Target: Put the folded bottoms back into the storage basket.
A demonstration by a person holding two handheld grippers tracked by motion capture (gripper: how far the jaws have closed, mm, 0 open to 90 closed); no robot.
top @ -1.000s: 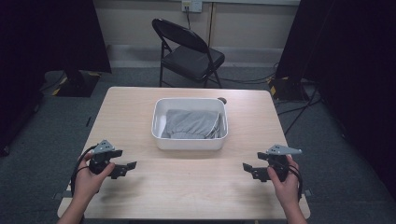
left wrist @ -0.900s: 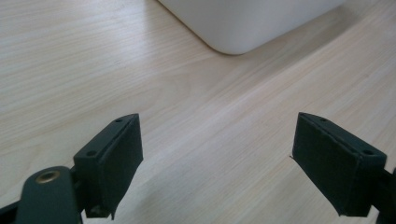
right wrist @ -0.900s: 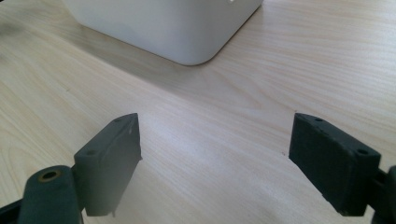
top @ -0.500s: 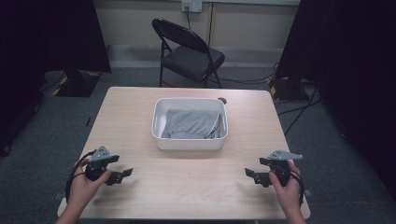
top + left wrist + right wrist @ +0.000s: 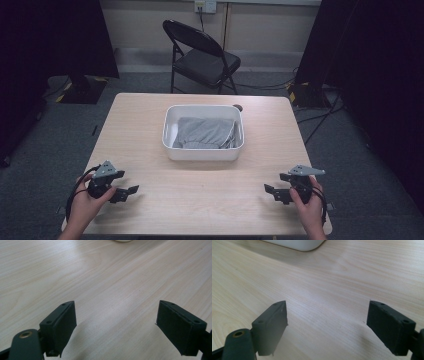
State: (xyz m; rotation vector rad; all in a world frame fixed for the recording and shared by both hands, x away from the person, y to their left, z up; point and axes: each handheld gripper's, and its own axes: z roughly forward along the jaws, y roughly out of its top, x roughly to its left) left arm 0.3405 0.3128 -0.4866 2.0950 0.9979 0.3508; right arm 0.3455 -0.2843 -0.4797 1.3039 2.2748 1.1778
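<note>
A white bin [image 5: 203, 151] stands at the middle of the wooden table [image 5: 150, 125] with a grey folded cloth [image 5: 206, 132] inside it. My left gripper [image 5: 128, 192] rests near the front left corner, held by a hand, its jaws wide open over bare wood [image 5: 116, 322]. At the front right my right gripper [image 5: 272, 192] is open too, with nothing between its jaws [image 5: 327, 322]. A corner of the bin [image 5: 297, 244] shows at the top of the right gripper view. Both grippers point inward toward the table's middle.
A black folding chair [image 5: 202, 57] stands behind the table. Cables [image 5: 320, 117] trail on the grey carpet at the right. Dark curtains hang on both sides. A small dark object [image 5: 238, 107] lies just behind the bin.
Both hands have drawn back toward the table's front edge, and both grippers have come lower. The jaws stay open.
</note>
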